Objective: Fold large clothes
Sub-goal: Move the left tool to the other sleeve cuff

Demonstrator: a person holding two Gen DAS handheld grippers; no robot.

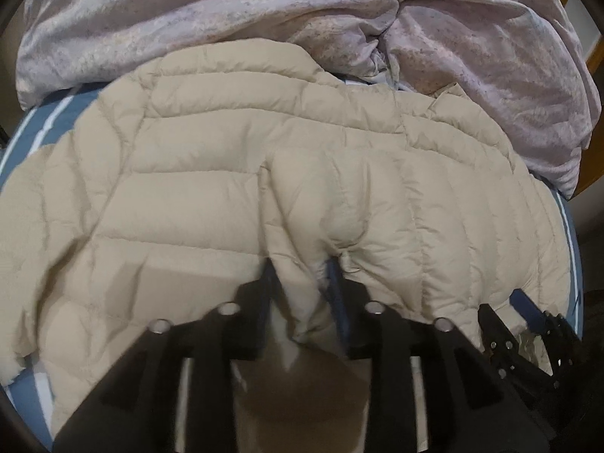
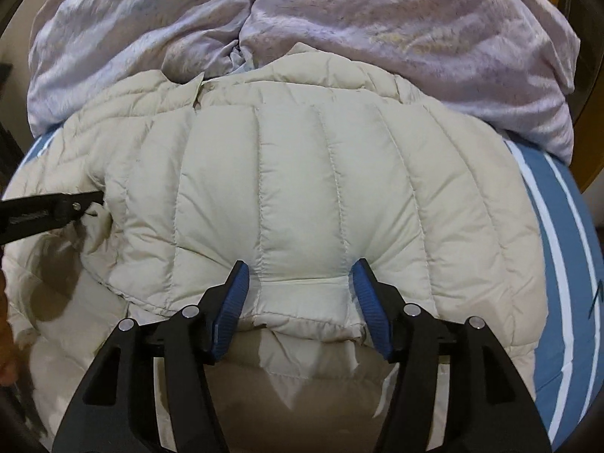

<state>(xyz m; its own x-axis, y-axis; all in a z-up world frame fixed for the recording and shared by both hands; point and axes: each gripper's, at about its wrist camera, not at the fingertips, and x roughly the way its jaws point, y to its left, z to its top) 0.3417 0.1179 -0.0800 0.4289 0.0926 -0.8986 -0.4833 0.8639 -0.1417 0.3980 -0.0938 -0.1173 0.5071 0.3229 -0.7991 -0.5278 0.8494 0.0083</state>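
A beige quilted puffer jacket [image 1: 211, 188] lies spread on a blue bed sheet; it also fills the right wrist view [image 2: 294, 188]. My left gripper [image 1: 302, 268] is shut on a bunched fold of the jacket's edge, its blue pads pressing the fabric from both sides. My right gripper [image 2: 300, 275] grips the jacket's hem, with a wide flap of fabric between its blue pads [image 2: 234, 302]. The right gripper also shows at the lower right of the left wrist view [image 1: 528, 313], and the left gripper's black body shows at the left edge of the right wrist view [image 2: 49, 207].
A crumpled pale lilac duvet [image 1: 339, 19] is heaped behind the jacket and touches its far edge; it also shows in the right wrist view [image 2: 377, 37]. The blue sheet with white stripes [image 2: 558, 264] shows at the sides. A wooden bed frame [image 1: 592, 68] is at the far right.
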